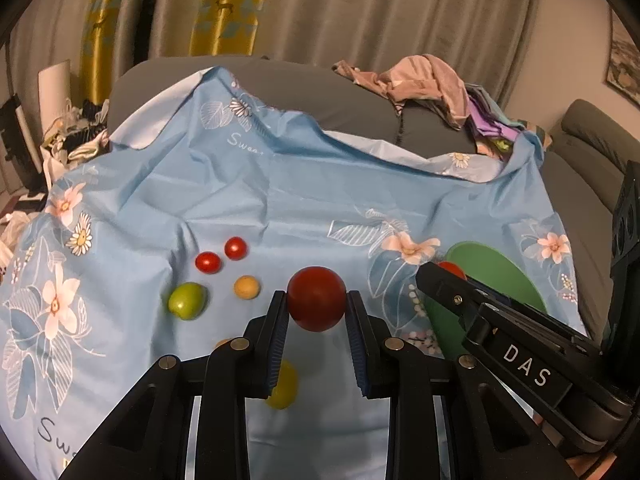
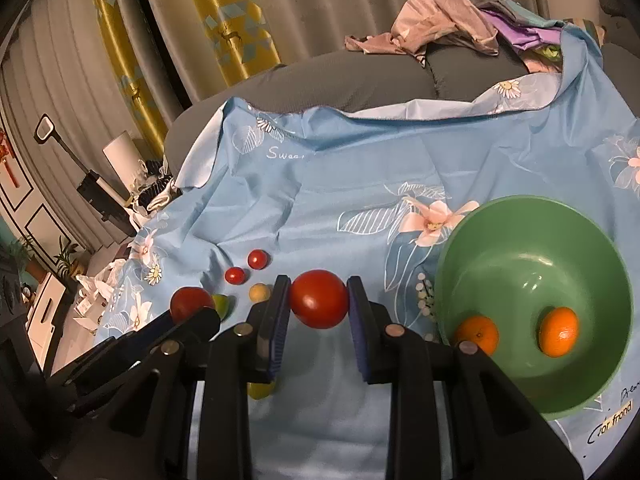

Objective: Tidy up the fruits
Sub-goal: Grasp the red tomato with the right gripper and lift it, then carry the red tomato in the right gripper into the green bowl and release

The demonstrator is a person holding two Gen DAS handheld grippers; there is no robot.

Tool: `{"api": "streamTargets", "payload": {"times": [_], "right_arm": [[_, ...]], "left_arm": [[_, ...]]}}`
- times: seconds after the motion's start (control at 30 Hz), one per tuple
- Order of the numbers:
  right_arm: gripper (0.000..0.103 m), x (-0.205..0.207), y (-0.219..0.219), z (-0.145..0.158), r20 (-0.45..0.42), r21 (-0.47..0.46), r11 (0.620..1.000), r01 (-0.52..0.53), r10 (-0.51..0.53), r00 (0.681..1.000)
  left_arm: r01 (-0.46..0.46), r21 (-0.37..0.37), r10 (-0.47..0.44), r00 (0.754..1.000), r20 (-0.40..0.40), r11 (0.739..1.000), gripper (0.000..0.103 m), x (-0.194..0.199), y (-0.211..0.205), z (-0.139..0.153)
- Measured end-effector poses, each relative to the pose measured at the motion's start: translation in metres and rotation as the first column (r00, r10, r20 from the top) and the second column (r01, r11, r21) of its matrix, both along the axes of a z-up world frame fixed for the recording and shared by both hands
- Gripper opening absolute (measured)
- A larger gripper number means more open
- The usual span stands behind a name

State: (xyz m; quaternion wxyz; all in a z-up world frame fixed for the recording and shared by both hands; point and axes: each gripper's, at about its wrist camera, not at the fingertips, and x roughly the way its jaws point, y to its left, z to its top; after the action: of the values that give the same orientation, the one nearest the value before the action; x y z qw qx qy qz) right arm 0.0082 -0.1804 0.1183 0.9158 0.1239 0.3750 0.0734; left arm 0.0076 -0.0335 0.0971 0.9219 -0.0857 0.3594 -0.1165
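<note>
In the left wrist view my left gripper [image 1: 316,300] is shut on a large red tomato [image 1: 316,280], held above the blue floral cloth [image 1: 248,200]. In the right wrist view my right gripper [image 2: 319,294] is shut on a second red tomato [image 2: 319,308]. To its right stands a green bowl [image 2: 520,240] holding two oranges [image 2: 559,331] [image 2: 478,334]. My right gripper [image 1: 440,276] shows in the left wrist view in front of the bowl [image 1: 496,268]. On the cloth lie two cherry tomatoes [image 1: 208,262] [image 1: 235,248], a small orange fruit [image 1: 246,287], a green fruit [image 1: 186,301] and a yellow fruit [image 1: 285,388].
The cloth covers a grey sofa [image 1: 320,92], whose back carries a heap of clothes [image 1: 424,80]. Clutter and a white lamp [image 1: 56,80] stand at the left beyond the cloth's edge. Curtains hang behind.
</note>
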Motion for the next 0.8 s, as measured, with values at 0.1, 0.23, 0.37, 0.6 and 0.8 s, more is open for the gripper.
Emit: {"api": "streamTargets", "payload": {"times": [0.1,0.23,0.37,0.6,0.8], "right_arm": [[0.029,-0.004,0.000,0.004,0.014,0.002,1.000,0.003,-0.003,1.000],[0.029,-0.008,-0.002,0.008,0.029,0.005,1.000,0.005,-0.005,1.000],[0.029,-0.010,-0.004,0.011,0.039,0.010,1.000,0.010,-0.011,0.999],[0.029,-0.014,-0.012,0.015,0.055,0.022,1.000,0.022,-0.024,0.998],[0.029,-0.020,-0.022,0.019,0.068,0.037,0.999,0.033,-0.035,0.997]], "left_arm": [[0.009,0.002,-0.009,1.000,0.009,1.000,0.029,-0.002,-0.004,0.002],[0.027,-0.001,-0.027,0.999,0.017,1.000,0.029,-0.005,-0.007,0.004],[0.043,-0.004,-0.043,0.999,0.028,0.999,0.029,-0.008,-0.012,0.007],[0.070,-0.003,-0.070,0.997,0.035,0.998,0.029,-0.010,-0.022,0.009],[0.102,-0.016,-0.101,0.994,0.038,0.995,0.029,-0.011,-0.031,0.012]]}}
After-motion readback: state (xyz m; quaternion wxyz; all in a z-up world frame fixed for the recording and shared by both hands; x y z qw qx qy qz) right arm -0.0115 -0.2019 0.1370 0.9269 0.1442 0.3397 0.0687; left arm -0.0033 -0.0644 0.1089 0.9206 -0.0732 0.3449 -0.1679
